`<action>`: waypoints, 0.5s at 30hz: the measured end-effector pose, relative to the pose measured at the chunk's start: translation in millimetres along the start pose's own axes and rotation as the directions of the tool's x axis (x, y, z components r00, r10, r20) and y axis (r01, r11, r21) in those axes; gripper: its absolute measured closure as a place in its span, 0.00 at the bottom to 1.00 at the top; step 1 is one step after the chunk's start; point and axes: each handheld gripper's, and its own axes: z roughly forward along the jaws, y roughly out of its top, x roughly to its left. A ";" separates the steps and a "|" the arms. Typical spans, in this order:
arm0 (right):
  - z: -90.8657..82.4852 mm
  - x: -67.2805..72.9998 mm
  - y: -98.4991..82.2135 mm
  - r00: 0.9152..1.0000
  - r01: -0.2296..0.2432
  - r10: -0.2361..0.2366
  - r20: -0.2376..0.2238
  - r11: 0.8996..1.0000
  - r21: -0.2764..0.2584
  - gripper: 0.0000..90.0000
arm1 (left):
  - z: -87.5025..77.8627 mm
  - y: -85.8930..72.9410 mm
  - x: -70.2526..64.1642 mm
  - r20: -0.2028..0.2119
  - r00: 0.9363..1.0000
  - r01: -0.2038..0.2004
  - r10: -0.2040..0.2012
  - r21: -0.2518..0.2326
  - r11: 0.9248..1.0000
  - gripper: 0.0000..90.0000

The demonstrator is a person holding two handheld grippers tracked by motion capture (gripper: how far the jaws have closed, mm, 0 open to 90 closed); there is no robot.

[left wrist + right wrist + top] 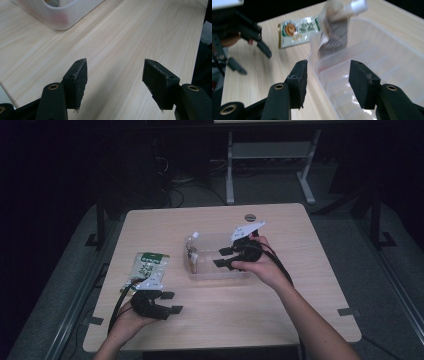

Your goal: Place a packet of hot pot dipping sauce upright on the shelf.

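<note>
A clear plastic tub stands mid-table; in the right gripper view its ribbed inside lies just ahead. A soft pouch with a white cap leans upright at the tub's left end. To the left, a green and white packet lies flat on the wood. My right gripper hangs over the tub, open, one jaw on each side of the tub's wall, without pressing it. My left gripper is open near the table's front left, with bare wood between its jaws.
A corner of the tub sits ahead of my left gripper. A small dark disc lies near the table's far edge. Another table's white legs stand behind. The table's front edge runs close to the left hand.
</note>
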 end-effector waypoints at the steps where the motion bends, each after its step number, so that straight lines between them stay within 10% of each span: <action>1: -0.2 1.7 -3.0 1.000 -0.001 0.001 0.000 1.000 0.008 0.53 | 0.1 0.2 0.3 -0.001 1.000 0.000 0.000 0.002 1.000 0.40; 15: -13.4 28.3 -60.5 1.000 -0.017 0.015 0.023 0.997 0.075 0.41 | 2.0 -1.9 1.4 -0.013 1.000 -0.007 0.007 0.021 1.000 0.40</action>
